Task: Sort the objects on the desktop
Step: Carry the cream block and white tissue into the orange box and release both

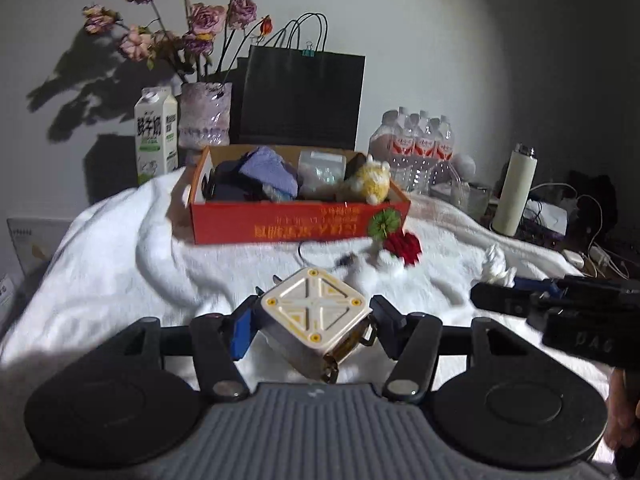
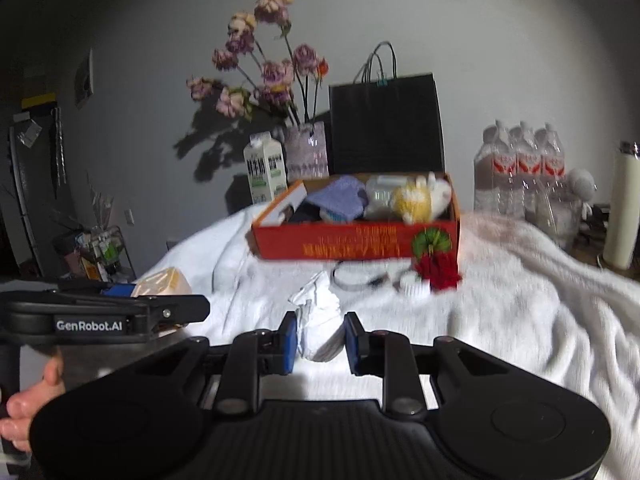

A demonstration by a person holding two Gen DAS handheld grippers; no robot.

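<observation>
Desktop objects, two in hand. My left claw is clamped on a cream square box with yellow corner studs, tilted, a metal clasp hanging off its low edge. My right claw is clenched on a crumpled white tissue wad, pinched between the blue pads. Both items look lifted clear of the white blanket that covers the table; the blur makes the gap hard to read.

From the left view, the right claw sits at 3 o'clock; from the right view, the left claw sits at 9 o'clock with the box showing past it.

Beyond, at 12 o'clock: still loose on the blanket are a red flower-like piece, a small white bit just beside it, and a thin dark cable loop. I can't name the small bits for certain.

Further at 12 o'clock stands the red carton tray. Already inside: a purple cloth, a clear plastic packet, a yellow plush toy.

Back row against the wall: milk carton, vase of dried roses, black paper bag, pack of water bottles, cream flask.

My judgement: sorting is well under way. Two items are headed for the tray; three or so remain on the blanket.
</observation>
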